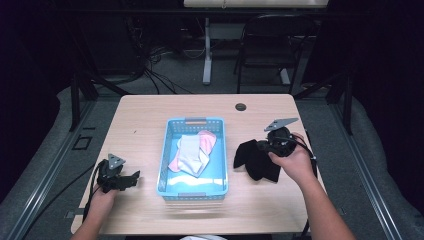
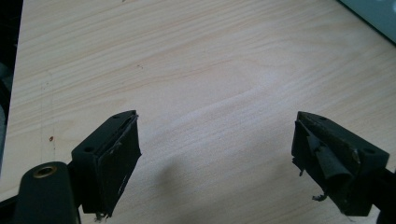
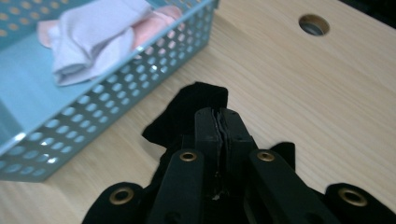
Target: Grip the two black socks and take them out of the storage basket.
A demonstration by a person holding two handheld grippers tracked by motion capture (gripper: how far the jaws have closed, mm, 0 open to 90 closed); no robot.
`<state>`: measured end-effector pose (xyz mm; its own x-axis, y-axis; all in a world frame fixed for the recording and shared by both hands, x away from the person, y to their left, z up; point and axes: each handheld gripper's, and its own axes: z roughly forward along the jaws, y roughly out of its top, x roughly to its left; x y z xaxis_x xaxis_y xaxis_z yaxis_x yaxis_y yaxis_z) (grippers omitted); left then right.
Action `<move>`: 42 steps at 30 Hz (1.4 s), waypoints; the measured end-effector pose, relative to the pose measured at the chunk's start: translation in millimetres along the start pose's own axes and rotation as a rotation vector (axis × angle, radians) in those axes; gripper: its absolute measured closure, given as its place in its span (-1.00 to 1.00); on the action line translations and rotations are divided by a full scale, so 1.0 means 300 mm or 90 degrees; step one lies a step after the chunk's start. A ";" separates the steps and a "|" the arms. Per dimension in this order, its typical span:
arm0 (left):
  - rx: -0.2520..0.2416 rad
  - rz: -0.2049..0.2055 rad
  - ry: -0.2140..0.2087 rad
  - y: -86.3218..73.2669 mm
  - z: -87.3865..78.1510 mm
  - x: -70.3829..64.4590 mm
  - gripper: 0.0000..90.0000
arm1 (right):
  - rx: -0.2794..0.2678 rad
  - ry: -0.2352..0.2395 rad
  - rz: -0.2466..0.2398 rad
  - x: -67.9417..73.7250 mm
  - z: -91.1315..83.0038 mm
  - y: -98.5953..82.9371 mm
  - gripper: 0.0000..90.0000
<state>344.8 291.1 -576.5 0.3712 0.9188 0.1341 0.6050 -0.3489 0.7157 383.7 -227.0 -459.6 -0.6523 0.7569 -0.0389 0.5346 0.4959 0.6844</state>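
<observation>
pale wood table [image 1: 150, 120], dark room, cables on floor [image 1: 160, 75]

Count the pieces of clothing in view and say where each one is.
3. A white sock and a pink sock lie in the blue basket; a black cloth lies right of it, pinched by the right gripper. More may be hidden underneath.

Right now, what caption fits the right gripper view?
Right gripper shut on a black cloth beside the perforated blue plastic basket on the light wooden table.
</observation>
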 end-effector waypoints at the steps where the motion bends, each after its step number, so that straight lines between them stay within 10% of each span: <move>1: 0.000 0.000 0.000 0.000 0.000 0.000 -0.66 | 0.008 -0.008 0.004 -0.011 0.006 -0.007 0.93; 23: -0.001 0.001 -0.001 0.007 0.005 -0.006 -0.66 | -0.003 -0.029 0.107 -0.125 0.058 -0.100 0.73; 42: -0.002 0.002 -0.002 0.009 0.006 -0.007 -0.66 | -0.020 -0.031 0.071 -0.068 0.032 -0.063 0.52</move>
<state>347.0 287.8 -576.2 0.3749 0.9174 0.1336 0.6016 -0.3505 0.7178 392.0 -247.7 -478.8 -0.5625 0.8268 0.0041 0.5847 0.3943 0.7090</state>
